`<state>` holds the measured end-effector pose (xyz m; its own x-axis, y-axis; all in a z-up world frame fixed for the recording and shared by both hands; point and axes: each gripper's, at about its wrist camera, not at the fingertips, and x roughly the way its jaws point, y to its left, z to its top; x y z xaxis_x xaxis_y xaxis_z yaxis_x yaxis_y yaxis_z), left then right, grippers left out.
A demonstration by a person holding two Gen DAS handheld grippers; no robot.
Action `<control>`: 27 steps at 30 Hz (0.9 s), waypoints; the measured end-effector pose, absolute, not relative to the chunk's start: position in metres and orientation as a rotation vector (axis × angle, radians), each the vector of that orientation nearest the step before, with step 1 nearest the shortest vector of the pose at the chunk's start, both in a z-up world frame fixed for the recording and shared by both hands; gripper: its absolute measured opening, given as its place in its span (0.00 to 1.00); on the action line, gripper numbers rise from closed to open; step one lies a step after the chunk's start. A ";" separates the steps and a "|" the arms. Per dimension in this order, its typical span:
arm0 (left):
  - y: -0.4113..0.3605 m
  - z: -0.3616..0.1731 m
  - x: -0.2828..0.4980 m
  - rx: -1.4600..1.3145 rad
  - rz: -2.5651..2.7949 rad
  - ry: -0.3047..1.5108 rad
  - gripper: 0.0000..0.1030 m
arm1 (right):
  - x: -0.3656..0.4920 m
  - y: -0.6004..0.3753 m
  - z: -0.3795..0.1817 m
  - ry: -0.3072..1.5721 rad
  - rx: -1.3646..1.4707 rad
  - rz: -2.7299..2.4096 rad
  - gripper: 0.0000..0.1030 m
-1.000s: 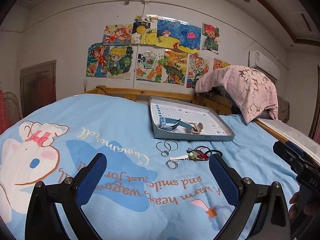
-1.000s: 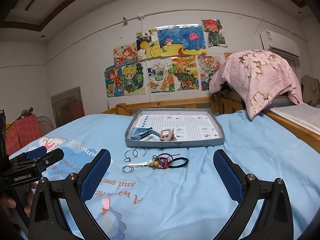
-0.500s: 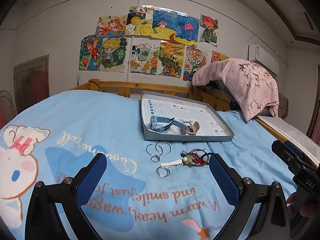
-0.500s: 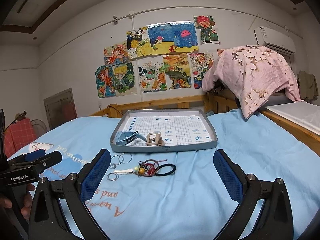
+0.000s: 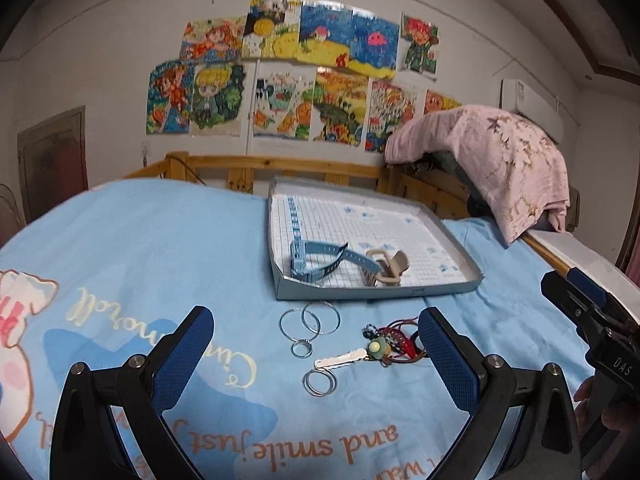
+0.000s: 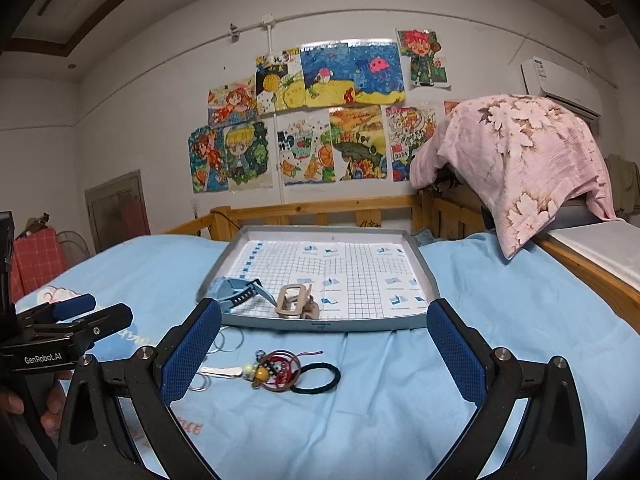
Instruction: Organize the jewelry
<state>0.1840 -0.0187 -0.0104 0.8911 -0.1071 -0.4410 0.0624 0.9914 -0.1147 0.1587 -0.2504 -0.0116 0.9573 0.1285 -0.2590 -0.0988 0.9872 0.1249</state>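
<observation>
**Q:** where are you at with the jewelry sort? what's the count?

**me:** Mid-task, I reckon, between picks. Going left to right: my left gripper [image 5: 316,354] hangs over the blue bedsheet [image 5: 160,248] with jaws spread wide, holding nothing. My right gripper [image 6: 324,346] is the same, wide apart and empty.

Loose on the sheet, just in front of the tray [image 6: 320,324]: two large wire hoops [image 5: 310,322] overlapping each other, one small ring [image 5: 302,349] touching their near edge, another ring [image 5: 319,382] that looks like two stacked, though I can't tell for sure. Next comes one white hair clip [image 5: 340,358], one tangle of red cord bracelets with beads [image 6: 278,370] (can't count the strands), and one black hair tie [image 6: 316,378] on the far right.

Already in the tray, near its front edge: one blue watch [image 5: 320,260] and one beige claw clip [image 6: 294,302].

**Q:** next move?

**me:** Probably the pile. Those hoops lie flat on soft fabric, so I'd need to narrow the jaws and come in low to pinch a rim. The red tangle is the easier grab, bulkier, but it might drag the hair tie or the clip along.
</observation>
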 end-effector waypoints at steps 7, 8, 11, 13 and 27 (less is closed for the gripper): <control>-0.018 -0.031 0.212 -0.111 -0.071 0.555 1.00 | 0.187 -0.254 -0.024 0.331 0.121 0.124 0.98; -0.018 -0.034 0.215 -0.114 -0.068 0.569 1.00 | 0.192 -0.253 -0.026 0.341 0.119 0.124 0.98; -0.014 -0.043 0.226 -0.123 -0.055 0.622 1.00 | 0.201 -0.254 -0.033 0.368 0.122 0.130 0.98; -0.013 -0.050 0.233 -0.124 -0.048 0.657 1.00 | 0.208 -0.255 -0.040 0.392 0.126 0.132 0.98; -0.002 -0.083 0.251 -0.153 -0.081 0.770 1.00 | 0.237 -0.253 -0.078 0.552 0.154 0.190 0.98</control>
